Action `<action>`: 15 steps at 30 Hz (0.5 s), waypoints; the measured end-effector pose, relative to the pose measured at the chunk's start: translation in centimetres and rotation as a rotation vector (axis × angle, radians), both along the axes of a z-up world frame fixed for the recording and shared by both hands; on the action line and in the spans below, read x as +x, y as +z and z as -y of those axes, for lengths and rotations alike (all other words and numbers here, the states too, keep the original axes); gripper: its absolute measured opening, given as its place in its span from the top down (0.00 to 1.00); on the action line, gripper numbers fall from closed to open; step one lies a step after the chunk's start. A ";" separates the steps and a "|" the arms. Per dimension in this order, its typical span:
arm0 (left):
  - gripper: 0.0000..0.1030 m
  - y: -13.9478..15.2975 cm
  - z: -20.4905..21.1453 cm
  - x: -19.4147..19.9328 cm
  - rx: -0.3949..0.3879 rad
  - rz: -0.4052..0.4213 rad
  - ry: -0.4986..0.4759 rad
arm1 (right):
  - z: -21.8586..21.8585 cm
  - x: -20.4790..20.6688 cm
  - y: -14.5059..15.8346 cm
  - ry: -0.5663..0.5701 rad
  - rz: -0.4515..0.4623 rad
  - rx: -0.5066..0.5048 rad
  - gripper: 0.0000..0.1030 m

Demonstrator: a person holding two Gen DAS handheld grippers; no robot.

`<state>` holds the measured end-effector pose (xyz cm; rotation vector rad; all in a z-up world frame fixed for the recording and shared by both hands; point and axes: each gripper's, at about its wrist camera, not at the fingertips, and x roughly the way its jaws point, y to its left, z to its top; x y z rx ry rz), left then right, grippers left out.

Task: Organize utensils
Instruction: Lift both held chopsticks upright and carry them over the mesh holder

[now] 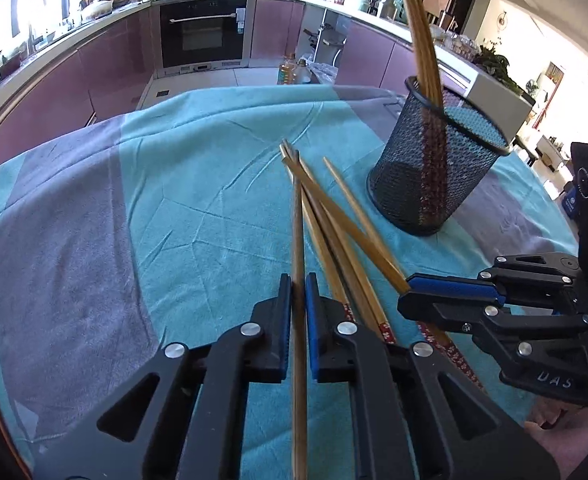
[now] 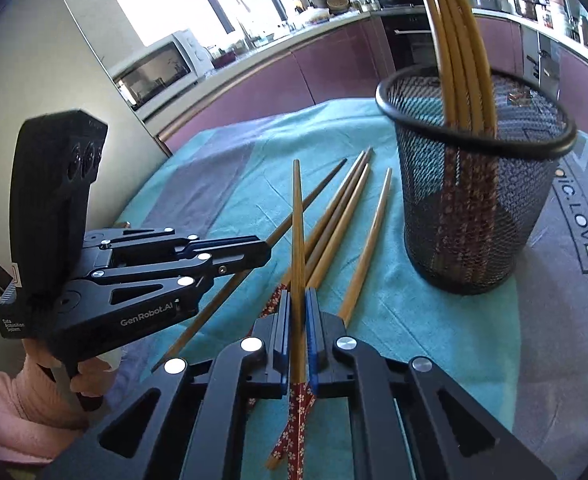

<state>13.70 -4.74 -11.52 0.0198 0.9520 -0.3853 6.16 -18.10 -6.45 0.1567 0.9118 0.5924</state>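
- Kitchen setting: purple lower cabinets (image 1: 106, 68) and a built-in black oven (image 1: 202, 32) along the far wall; a microwave (image 2: 154, 68) stands on the counter at far left in the right wrist view.
- Tabletop (image 1: 198, 184): draped with a teal and grey cloth, creased, carrying everything listed below.
- Left gripper (image 1: 298, 292): clenched on one plain bamboo chopstick (image 1: 298, 240), which runs straight out between the blue pads, its tip reaching over the loose pile. In the right wrist view the same gripper (image 2: 268, 249) enters from the left, held by a hand in a pink sleeve (image 2: 22, 400).
- Loose chopsticks (image 1: 333, 236): several lying on the cloth between the two grippers, fanned, tips pointing away, red floral ends toward the cameras.
- Right gripper (image 2: 298, 304): clamped on a second chopstick (image 2: 298, 220) near its red floral end, the shaft pointing up and away above the pile. In the left wrist view it (image 1: 403, 294) comes in from the right, its tip meeting the near end of a chopstick.
- Black mesh holder (image 1: 433, 160): upright on the cloth at right, just beyond the pile, containing several chopsticks (image 1: 417, 32) standing tips up, leaning against the rim.
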 end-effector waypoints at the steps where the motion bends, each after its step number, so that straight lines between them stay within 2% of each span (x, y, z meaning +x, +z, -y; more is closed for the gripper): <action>1: 0.92 0.3 -0.2 -0.2 -0.007 0.007 0.000 | 0.1 -0.1 0.3 0.000 0.009 0.005 0.94; 15: 0.93 6.3 -2.0 -3.4 -0.165 0.096 -0.056 | 2.7 -2.0 4.7 -0.017 0.140 0.058 0.94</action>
